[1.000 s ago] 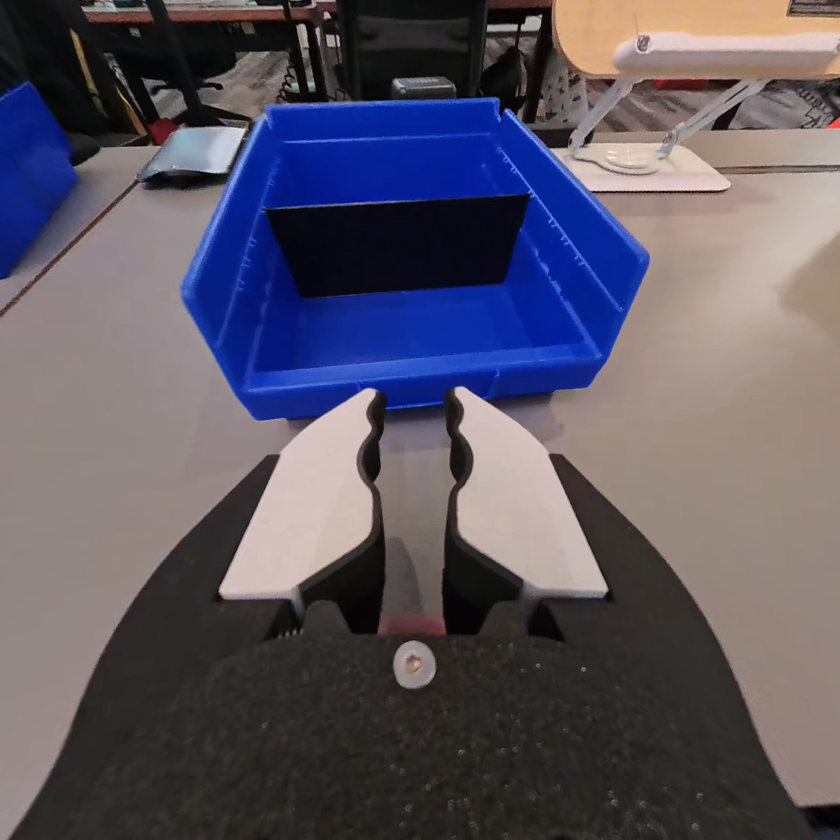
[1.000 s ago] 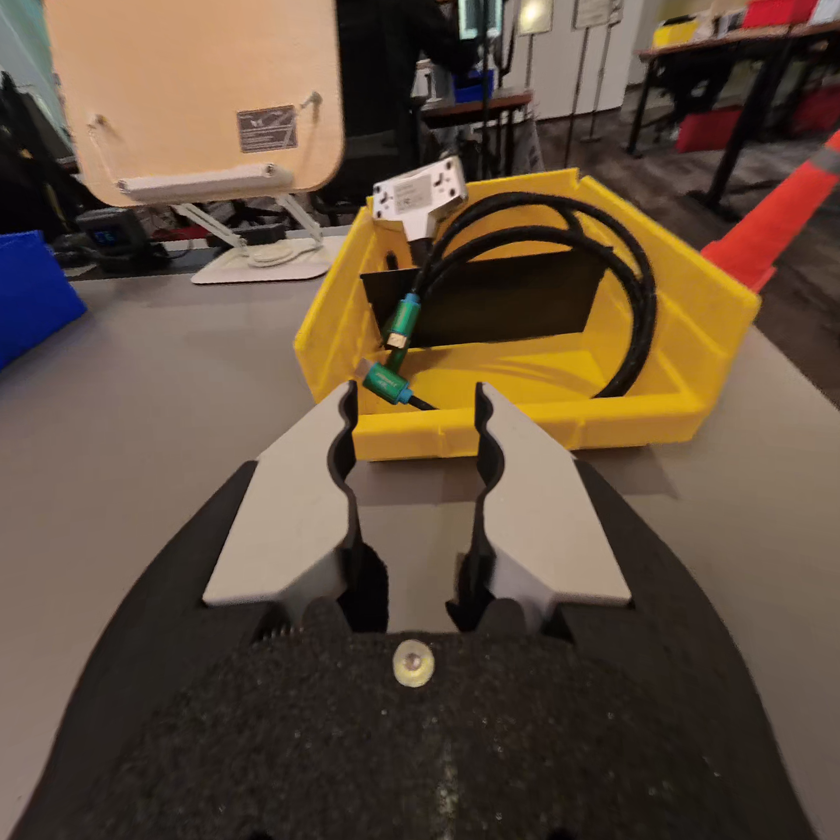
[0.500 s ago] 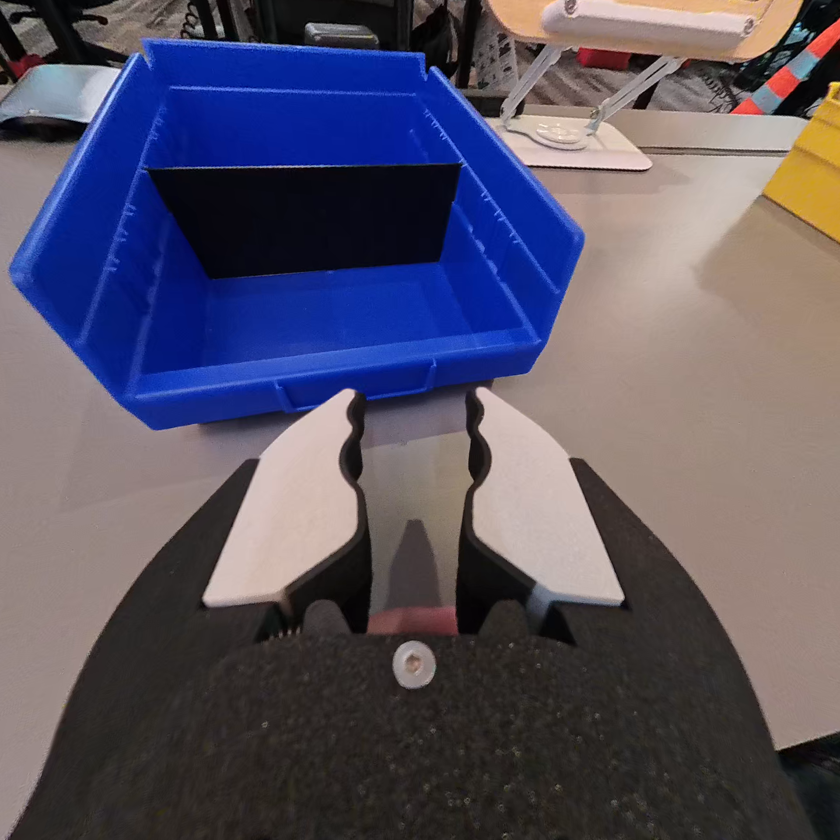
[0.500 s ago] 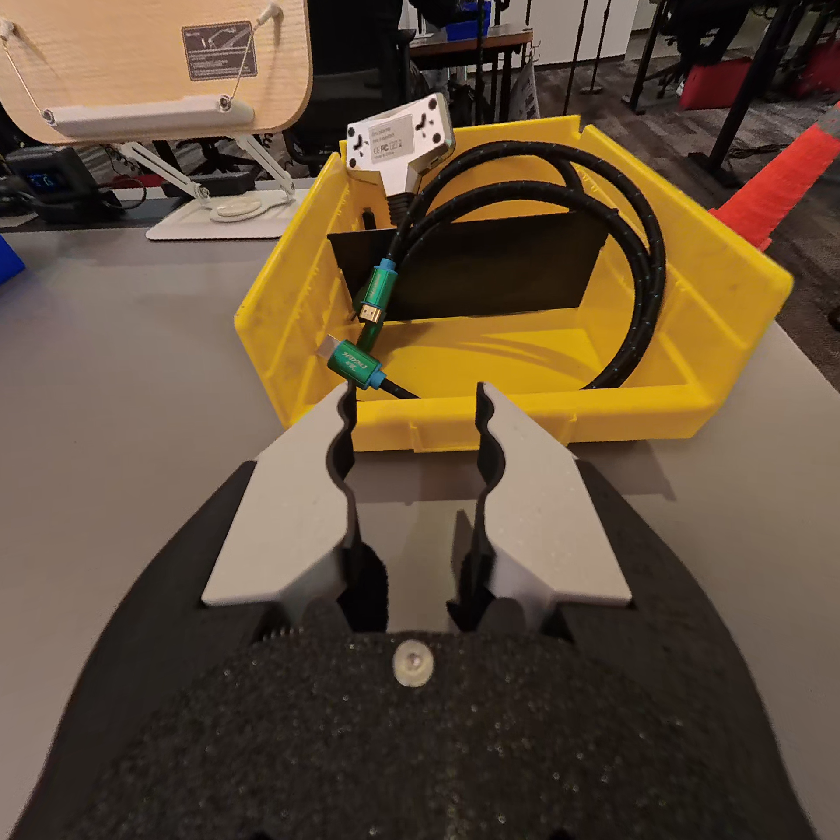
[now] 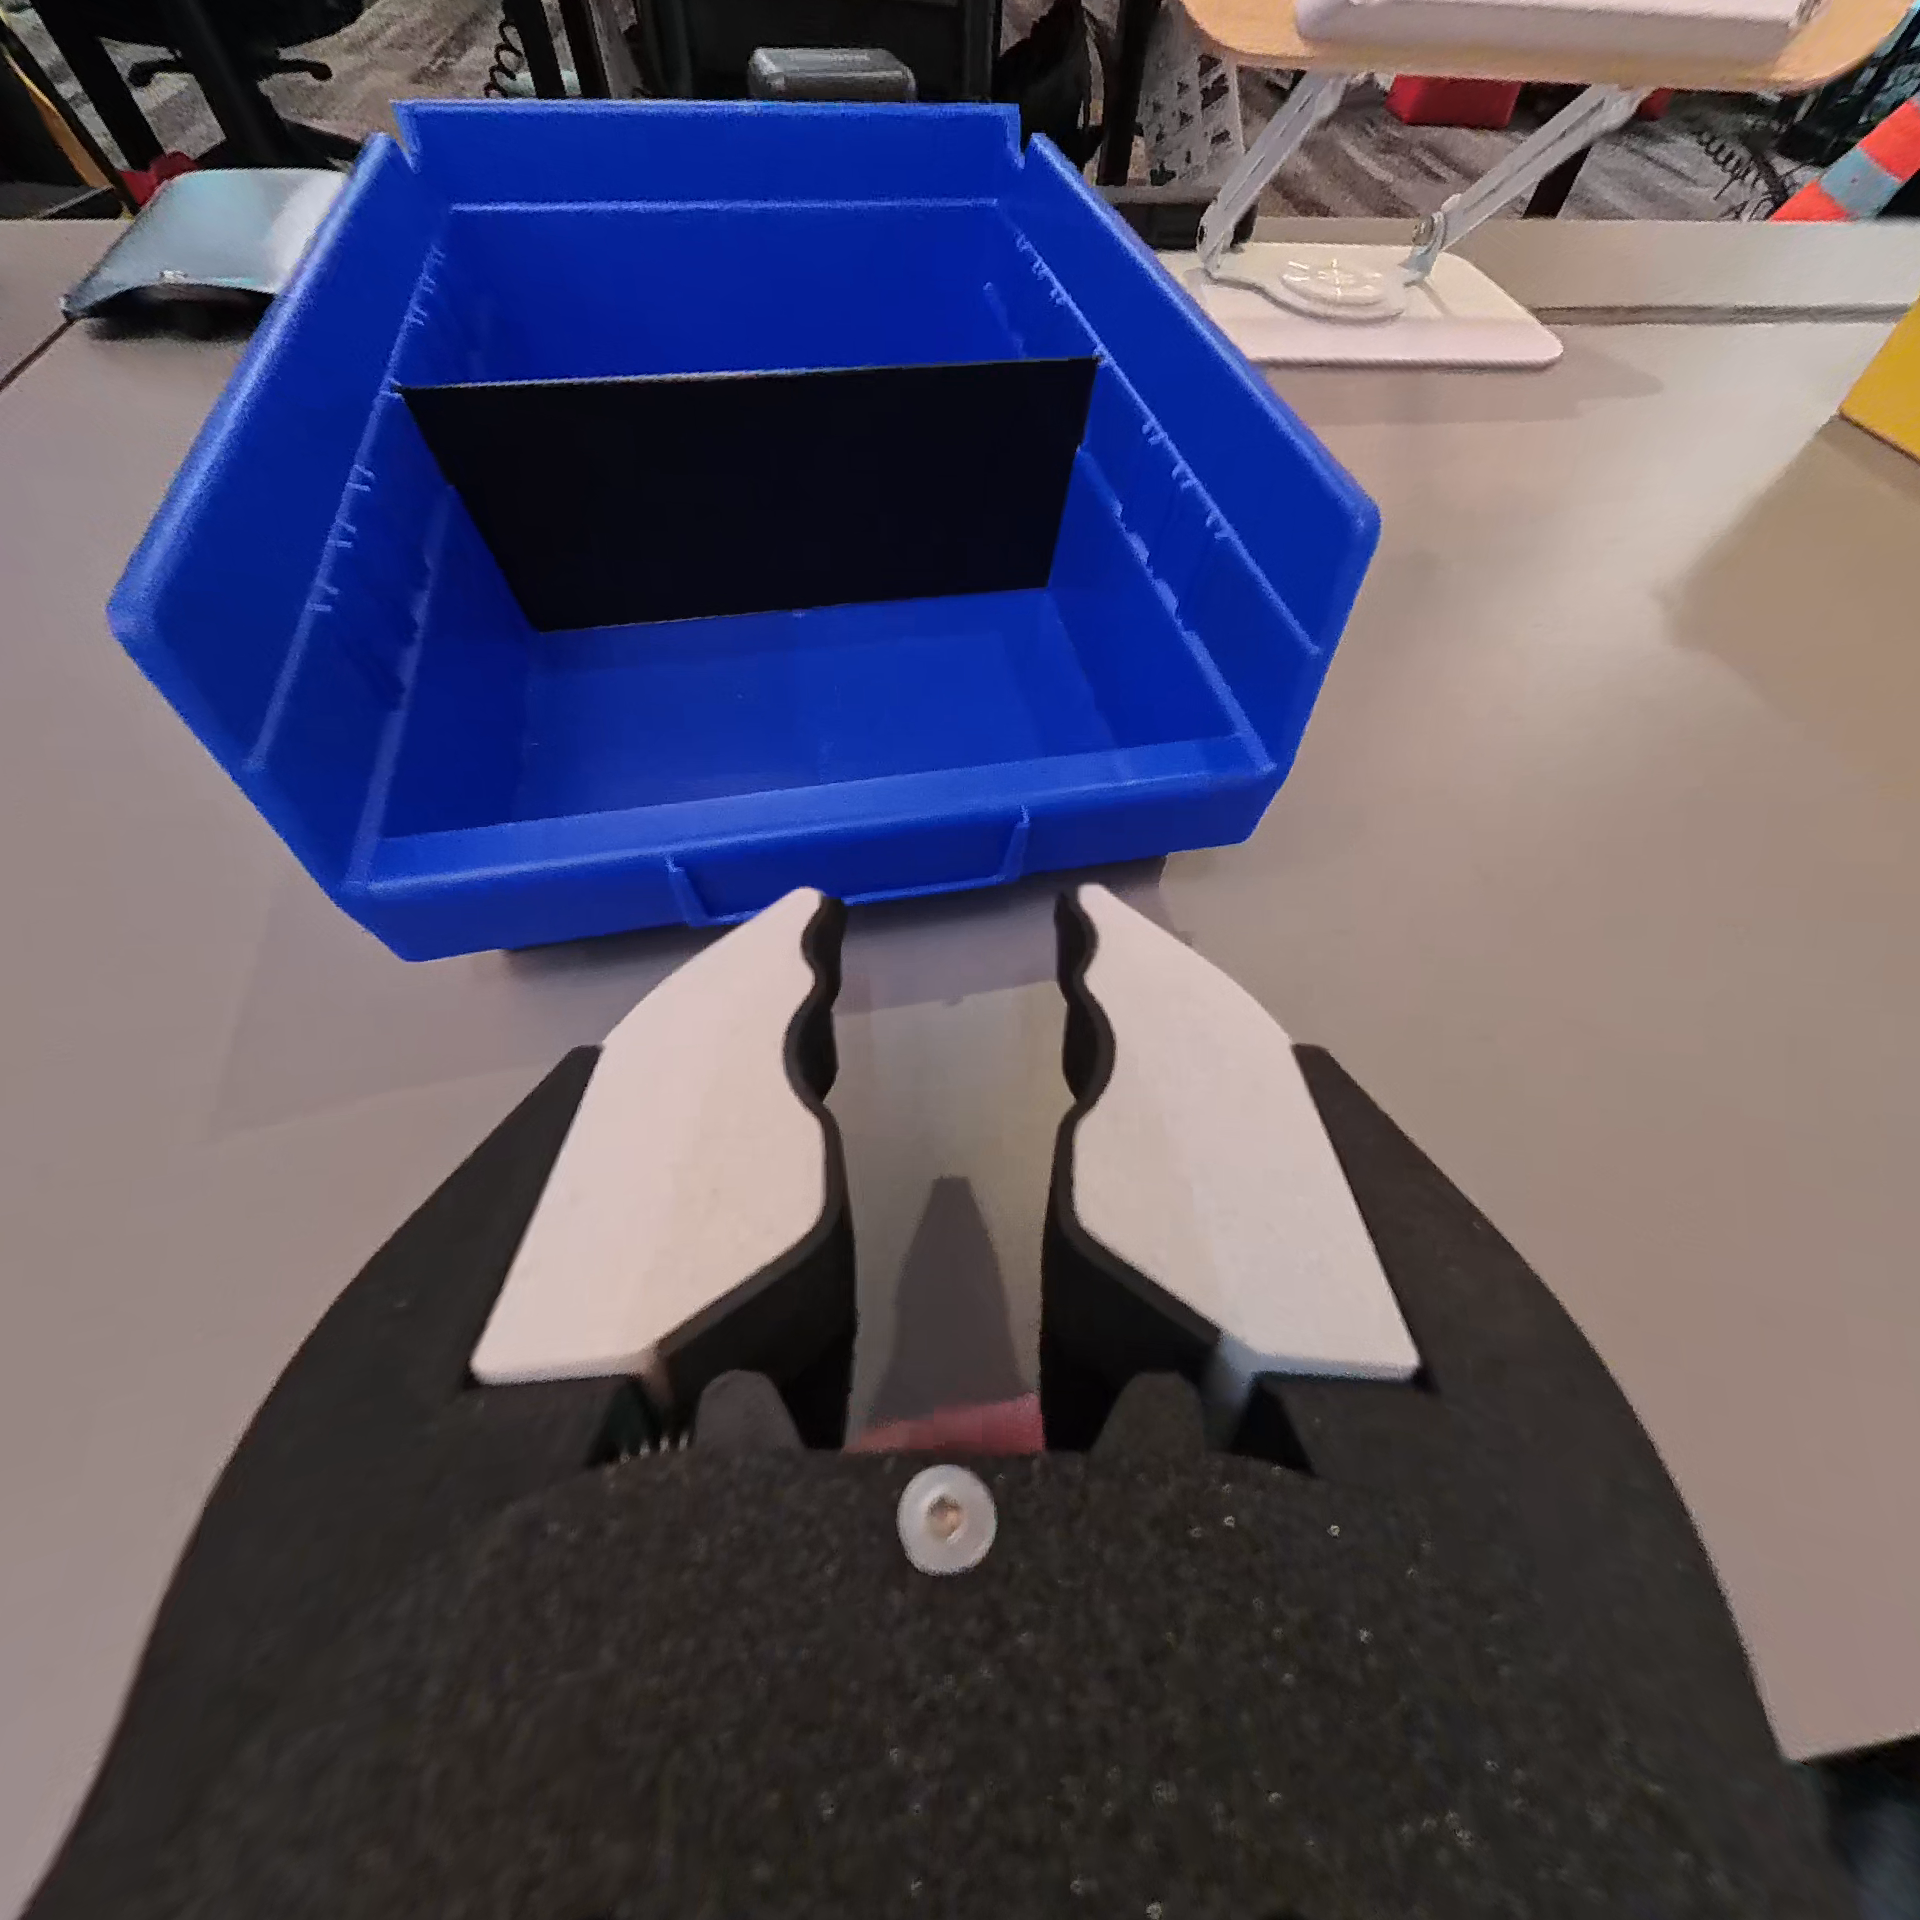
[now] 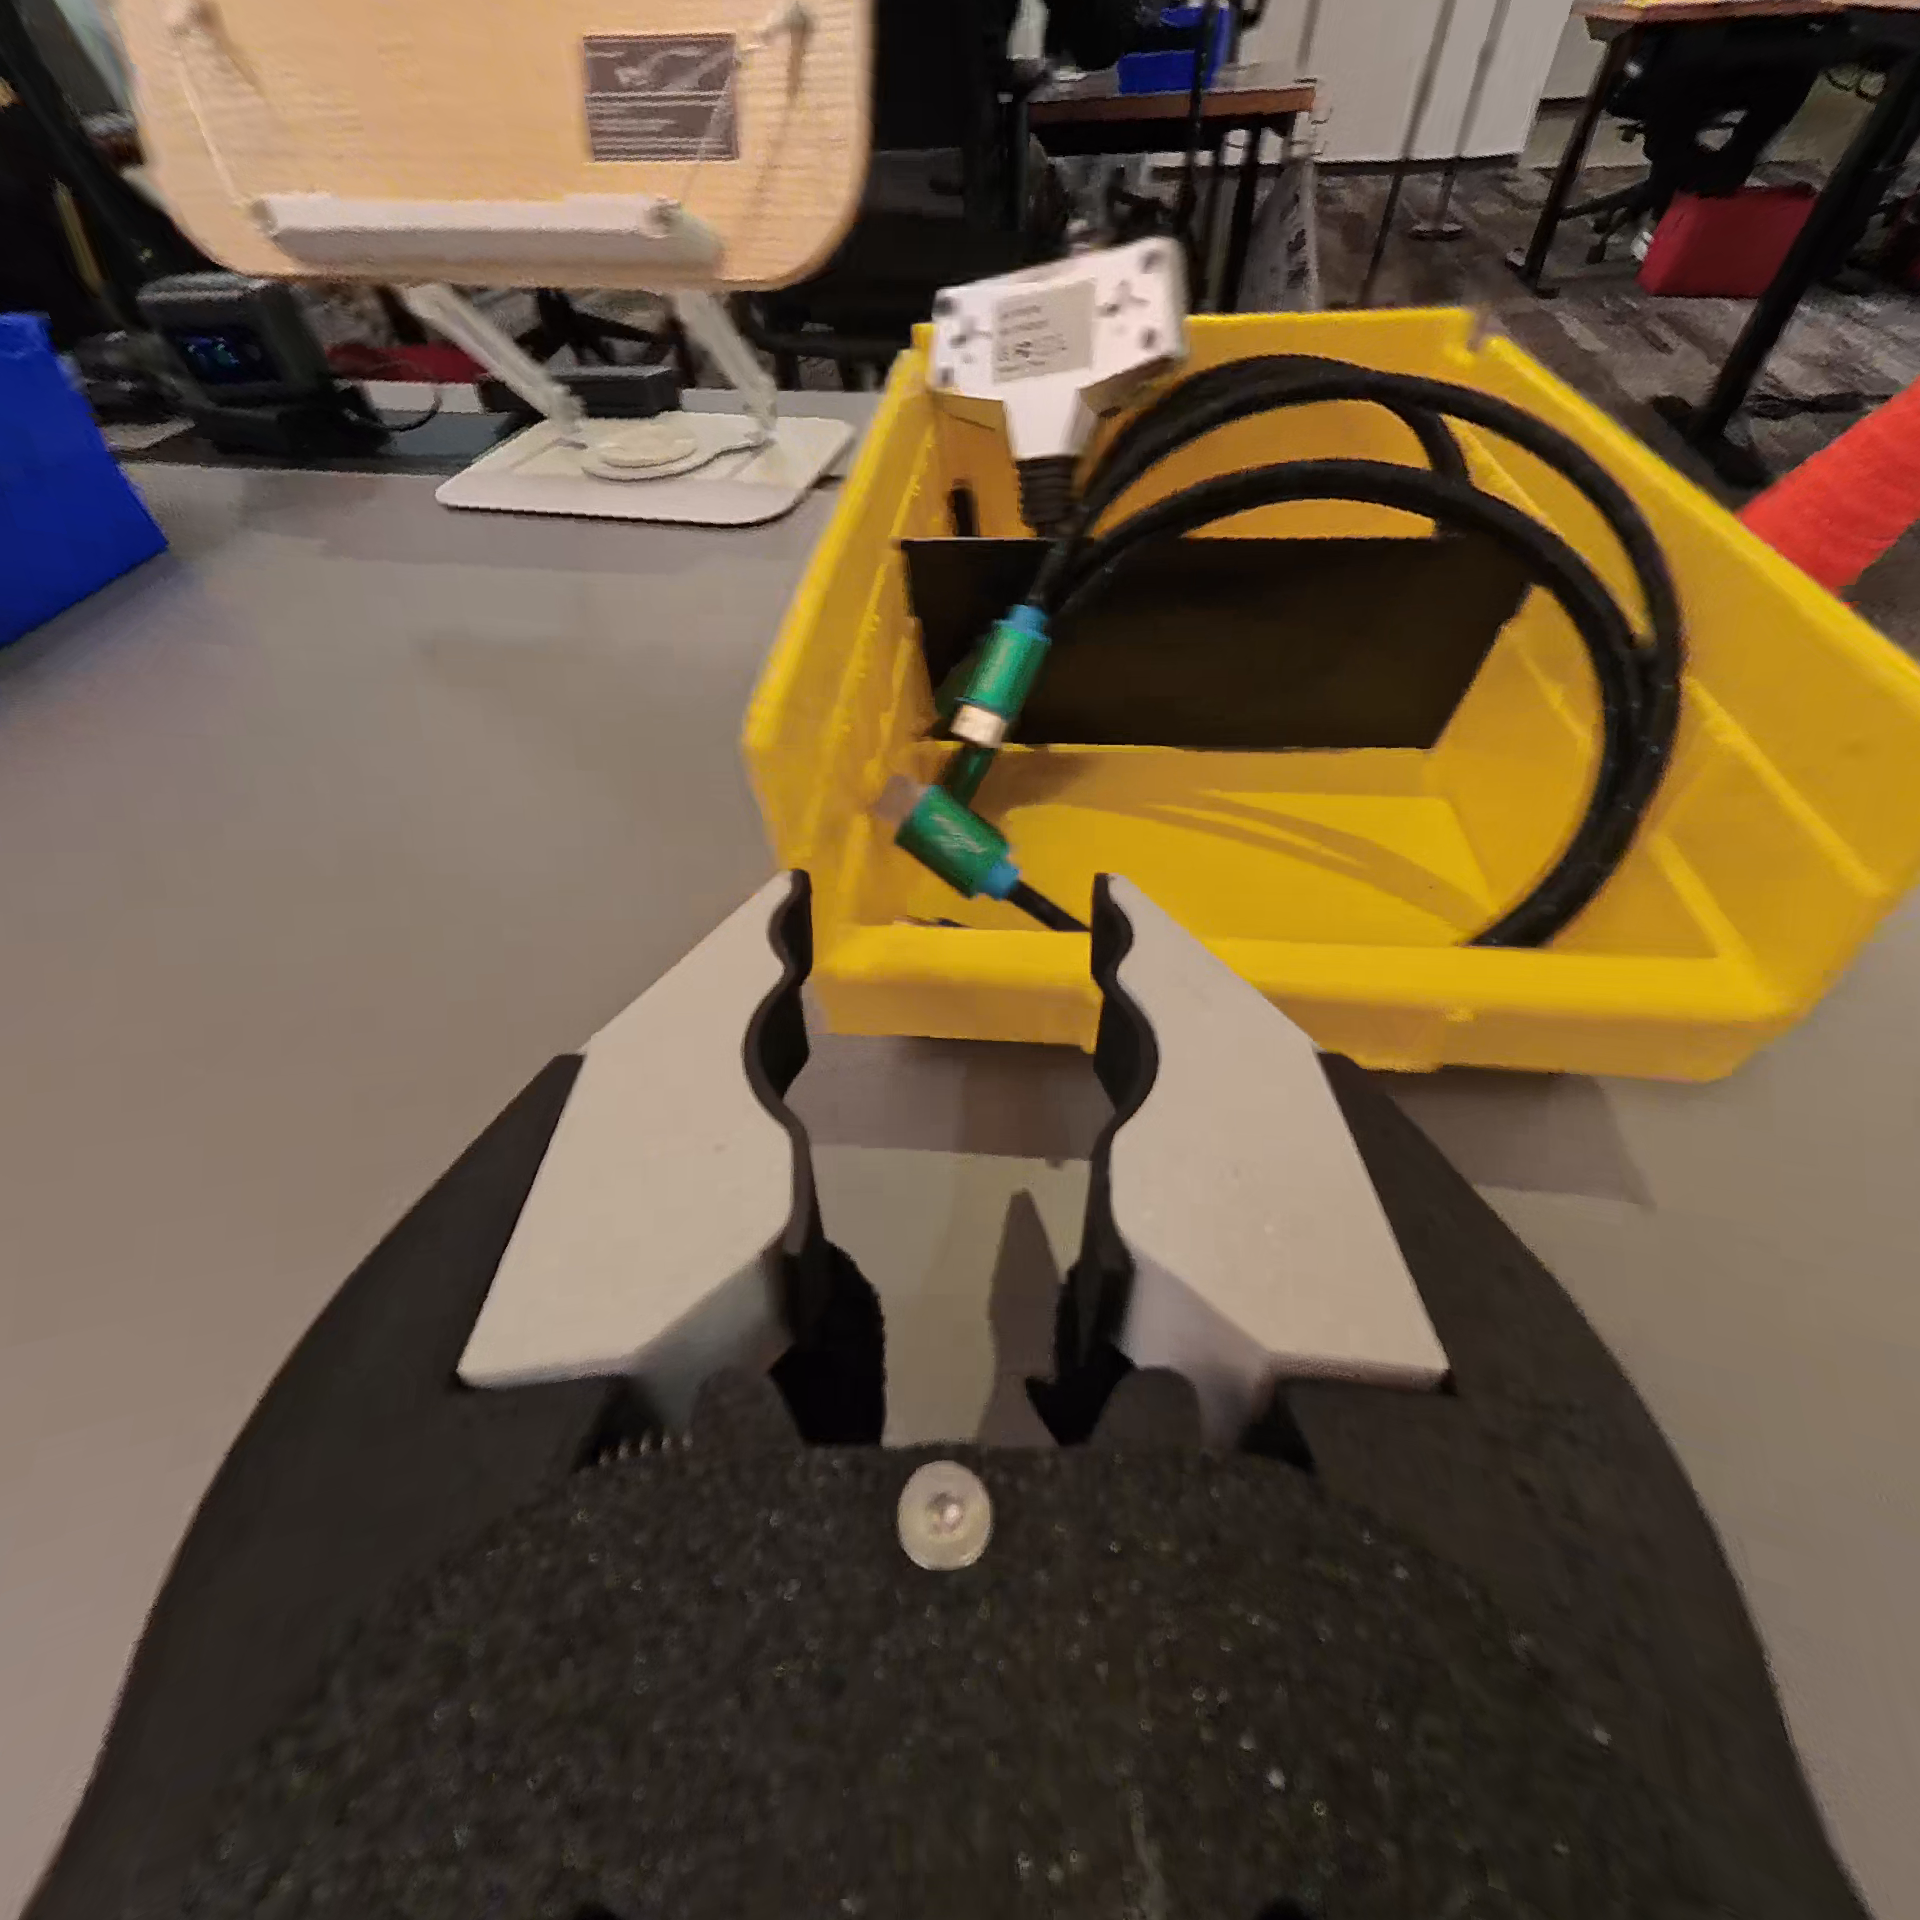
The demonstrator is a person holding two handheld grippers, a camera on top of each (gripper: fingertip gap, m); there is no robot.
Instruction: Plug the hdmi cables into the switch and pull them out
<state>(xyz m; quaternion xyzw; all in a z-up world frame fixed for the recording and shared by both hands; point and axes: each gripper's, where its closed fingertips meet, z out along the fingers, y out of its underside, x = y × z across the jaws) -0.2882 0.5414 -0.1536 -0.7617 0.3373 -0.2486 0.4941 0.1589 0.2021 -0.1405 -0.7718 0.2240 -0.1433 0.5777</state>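
On grey table [image 6: 416, 831]: yellow bin [image 6: 1351, 997] holds switch [image 6: 1060, 322], propped on back wall, and coiled cables [image 6: 1621, 665]; green plugs [image 6: 951, 836] loose, none inserted. Right gripper [image 6: 945, 914] apart, empty, short of bin. Left gripper [image 5: 940, 935] apart, empty, facing blue bin [image 5: 852, 862]. Judgement: task barely begun.

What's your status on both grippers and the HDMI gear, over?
Left gripper open, empty, facing blue plastic bin. Right gripper open, empty, short of yellow plastic bin. White HDMI switch and black braided cables in yellow bin, green plugs loose. Path unobstructed.
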